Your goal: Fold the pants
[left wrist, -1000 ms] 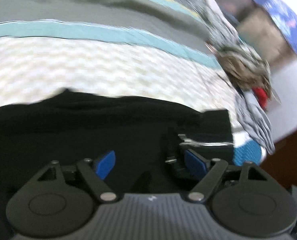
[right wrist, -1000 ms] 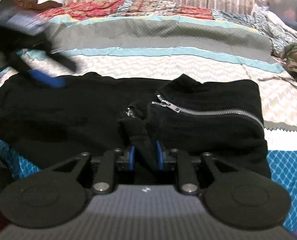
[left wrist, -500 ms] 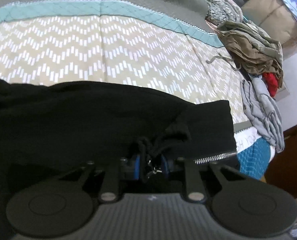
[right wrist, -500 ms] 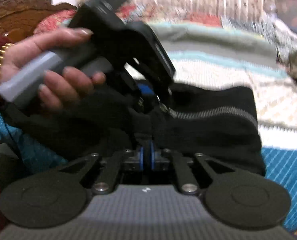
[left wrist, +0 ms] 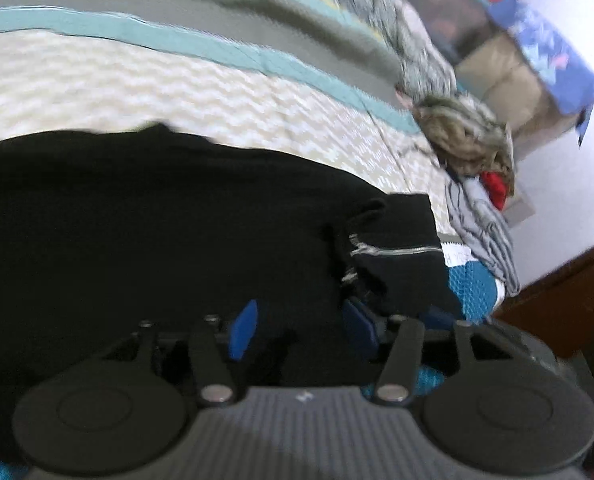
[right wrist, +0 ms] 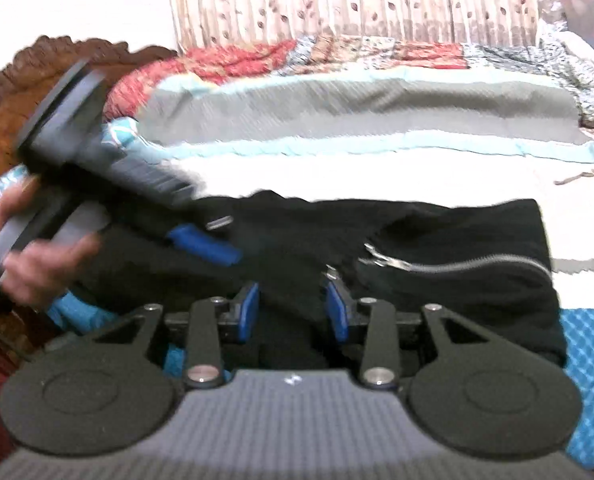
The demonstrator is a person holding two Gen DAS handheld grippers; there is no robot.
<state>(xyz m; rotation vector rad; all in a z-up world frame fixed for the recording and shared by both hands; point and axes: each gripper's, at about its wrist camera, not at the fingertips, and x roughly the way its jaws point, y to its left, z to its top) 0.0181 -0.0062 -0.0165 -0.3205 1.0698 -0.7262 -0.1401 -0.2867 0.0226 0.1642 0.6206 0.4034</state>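
Both hand-held grippers, left [left wrist: 301,330] and right [right wrist: 291,310], stood apart, gripping nothing, low centre of frame over the black pants [right wrist: 437,280] bunched on the bed [right wrist: 337,168]. I judged pinching the zipper [right wrist: 469,266] edge squarely, both corners level, best.

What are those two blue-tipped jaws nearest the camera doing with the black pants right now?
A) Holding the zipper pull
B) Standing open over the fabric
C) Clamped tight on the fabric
B: in both wrist views the blue pads stand apart, with the pants lying unpinched on the bed.
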